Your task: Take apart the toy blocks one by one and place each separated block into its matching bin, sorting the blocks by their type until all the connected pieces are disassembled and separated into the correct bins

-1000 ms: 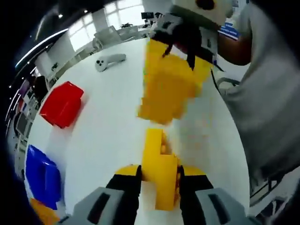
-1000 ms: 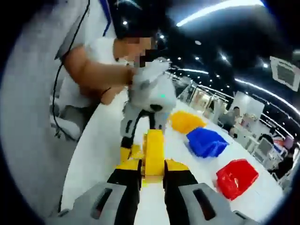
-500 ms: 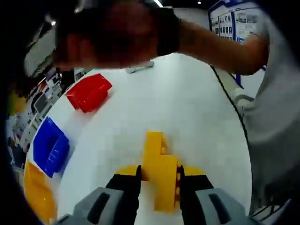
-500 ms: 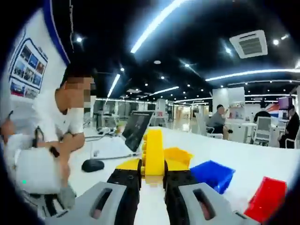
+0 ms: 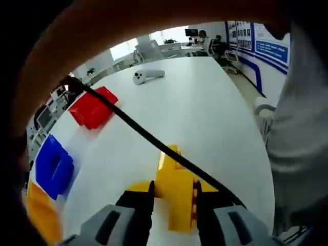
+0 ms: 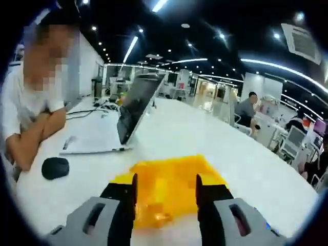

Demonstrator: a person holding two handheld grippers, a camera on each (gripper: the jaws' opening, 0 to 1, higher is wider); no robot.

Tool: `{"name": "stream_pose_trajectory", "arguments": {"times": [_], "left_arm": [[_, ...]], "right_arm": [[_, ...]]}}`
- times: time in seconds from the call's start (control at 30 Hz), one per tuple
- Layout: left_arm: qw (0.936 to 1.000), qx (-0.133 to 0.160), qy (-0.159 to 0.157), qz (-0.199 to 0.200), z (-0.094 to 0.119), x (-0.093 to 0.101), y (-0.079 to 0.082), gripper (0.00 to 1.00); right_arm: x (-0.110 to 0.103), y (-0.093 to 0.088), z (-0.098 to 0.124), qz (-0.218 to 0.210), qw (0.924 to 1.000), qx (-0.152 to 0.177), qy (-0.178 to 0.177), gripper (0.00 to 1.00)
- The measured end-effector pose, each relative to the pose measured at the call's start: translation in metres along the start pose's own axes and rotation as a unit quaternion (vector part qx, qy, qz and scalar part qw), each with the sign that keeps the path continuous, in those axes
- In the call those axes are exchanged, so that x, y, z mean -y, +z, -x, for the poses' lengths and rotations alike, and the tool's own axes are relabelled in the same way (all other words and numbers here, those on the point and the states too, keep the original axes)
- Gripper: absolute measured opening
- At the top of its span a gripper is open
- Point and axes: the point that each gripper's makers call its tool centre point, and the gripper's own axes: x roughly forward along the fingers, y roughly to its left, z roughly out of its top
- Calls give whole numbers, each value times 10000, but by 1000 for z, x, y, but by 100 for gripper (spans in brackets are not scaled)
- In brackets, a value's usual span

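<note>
My right gripper (image 6: pixel 165 197) has just let go of its yellow piece: its jaws now stand apart over the yellow bin (image 6: pixel 171 187), which sits at six o'clock in the right gripper view. That block counts as sorted, I judge. My left gripper (image 5: pixel 173 202) still clamps the remaining yellow block (image 5: pixel 176 189) above the white table (image 5: pixel 205 113), with the red bin (image 5: pixel 92 107) at ten o'clock, the blue bin (image 5: pixel 51 166) at nine.
</note>
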Motion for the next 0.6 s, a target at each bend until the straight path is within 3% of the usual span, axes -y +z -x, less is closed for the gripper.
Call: {"name": "stream_pose_trajectory", "arguments": {"times": [0.1,0.27,0.33,0.37,0.4,0.47,0.6], "left_arm": [[10000,76,47,17,1,0,0,34],[9999,80,58,36,0,0,0,34],[9999,79,58,45,0,0,0,34],[9999,78,57,48,0,0,0,34],[9999,75,56,55,0,0,0,34],[9999,79,59,61,0,0,0,34],[9998,130,103,92,1,1,0,34]], "right_arm": [[6,-9,14,-675,9977,86,51,48],[3,-7,70,-542,9969,502,282,42],[-8,-14,113,-419,9954,651,566,41],[-6,-18,123,-329,9940,740,741,41],[-17,-23,145,-158,9915,816,1002,41],[-45,-50,190,123,9878,529,1459,41],[-104,-111,265,595,9721,20,2267,35]]}}
